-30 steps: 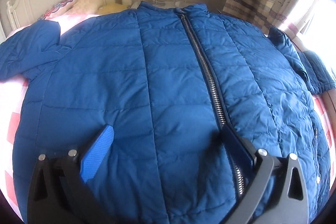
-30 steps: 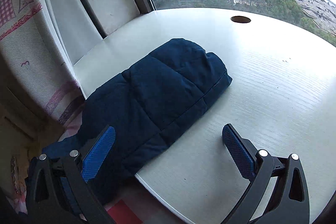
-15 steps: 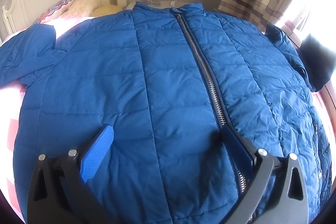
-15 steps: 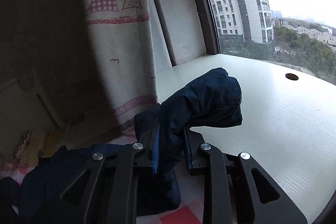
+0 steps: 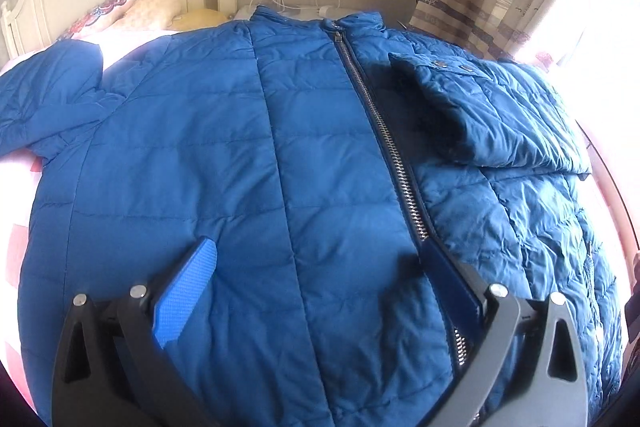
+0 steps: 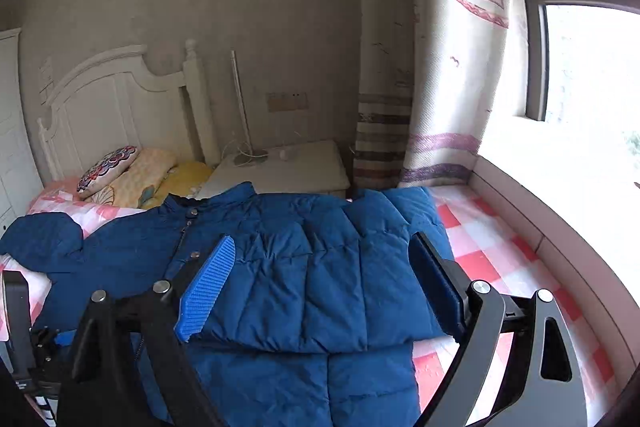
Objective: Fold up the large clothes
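Note:
A blue quilted jacket lies front up on the bed, its metal zipper closed down the middle. One sleeve is folded across the chest on the right; the other sleeve stretches out to the left. My left gripper is open low over the jacket's lower front, astride the zipper. In the right wrist view the folded sleeve lies below and between the fingers of my right gripper. Its jaws are opening and the blue pads stand off the cloth.
The bed has a pink checked sheet and pillows by a white headboard. A white nightstand with cables stands behind the collar. A patterned curtain and a window ledge run along the right.
My right gripper shut on the sleeve on the white window table, swung it over the jacket's front and let it go. The left gripper stayed open and in place.

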Demonstrator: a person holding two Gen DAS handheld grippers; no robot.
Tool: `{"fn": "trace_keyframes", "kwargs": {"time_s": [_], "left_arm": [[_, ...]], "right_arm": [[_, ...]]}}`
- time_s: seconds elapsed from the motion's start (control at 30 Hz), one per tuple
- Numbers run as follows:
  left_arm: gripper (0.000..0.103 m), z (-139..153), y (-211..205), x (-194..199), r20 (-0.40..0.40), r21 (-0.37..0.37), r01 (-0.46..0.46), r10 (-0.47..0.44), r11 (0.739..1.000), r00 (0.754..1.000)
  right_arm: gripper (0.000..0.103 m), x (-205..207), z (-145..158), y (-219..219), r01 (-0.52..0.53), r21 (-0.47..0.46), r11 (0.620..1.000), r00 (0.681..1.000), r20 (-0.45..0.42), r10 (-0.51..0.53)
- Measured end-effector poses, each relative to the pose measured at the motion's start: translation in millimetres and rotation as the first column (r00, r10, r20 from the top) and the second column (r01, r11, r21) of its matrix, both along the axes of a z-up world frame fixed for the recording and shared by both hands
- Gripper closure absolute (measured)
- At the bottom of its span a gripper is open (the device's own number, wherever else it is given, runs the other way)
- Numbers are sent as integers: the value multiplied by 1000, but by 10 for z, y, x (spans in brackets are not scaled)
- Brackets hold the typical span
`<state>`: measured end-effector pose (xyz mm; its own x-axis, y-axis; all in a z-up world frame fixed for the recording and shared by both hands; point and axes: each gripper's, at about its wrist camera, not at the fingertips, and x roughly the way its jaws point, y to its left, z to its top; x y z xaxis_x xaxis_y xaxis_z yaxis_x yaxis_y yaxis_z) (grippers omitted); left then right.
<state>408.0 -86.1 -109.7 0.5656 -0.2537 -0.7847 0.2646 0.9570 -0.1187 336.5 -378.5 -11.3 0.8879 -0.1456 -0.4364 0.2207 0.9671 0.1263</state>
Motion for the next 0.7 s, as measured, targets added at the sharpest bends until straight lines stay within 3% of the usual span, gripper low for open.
{"fn": "trace_keyframes", "kwargs": {"time_s": [0.13,0.17,0.23,0.33,0.4,0.5,0.6,0.63,0.67,0.7], "left_arm": [[2,25,-20,5,-9,-2,1,-1,1000,1000],[2,52,-9,13,-20,-31,8,-8,999,1000],[2,138,50,57,-62,-179,31,-43,983,997],[2,295,-18,197,-114,-377,64,-115,924,987],[2,356,-166,333,-127,-427,60,-126,902,984],[7,320,-439,570,-158,-438,27,-107,898,982],[26,135,-712,760,-240,-428,-19,-94,904,966],[36,125,-795,759,-218,-393,-20,-72,919,973],[57,154,-889,747,-180,-363,12,-82,932,980],[60,167,-981,727,-166,-329,46,-106,943,980]], "right_arm": [[26,-132,-423,-340,130,118,984,987,-104,-118],[27,-140,-540,-400,154,147,977,982,-131,-135],[27,-120,-722,-520,196,207,958,971,-181,-159],[27,-113,-869,-681,224,306,925,964,-212,-163],[27,-126,-931,-762,231,353,906,963,-217,-161],[27,-167,-966,-814,233,388,892,965,-203,-164],[27,-207,-965,-815,227,399,888,969,-186,-164],[27,-212,-970,-841,230,403,886,968,-186,-166],[27,-214,-977,-866,231,409,883,968,-188,-166],[27,-216,-986,-888,231,414,881,968,-190,-165]]}}
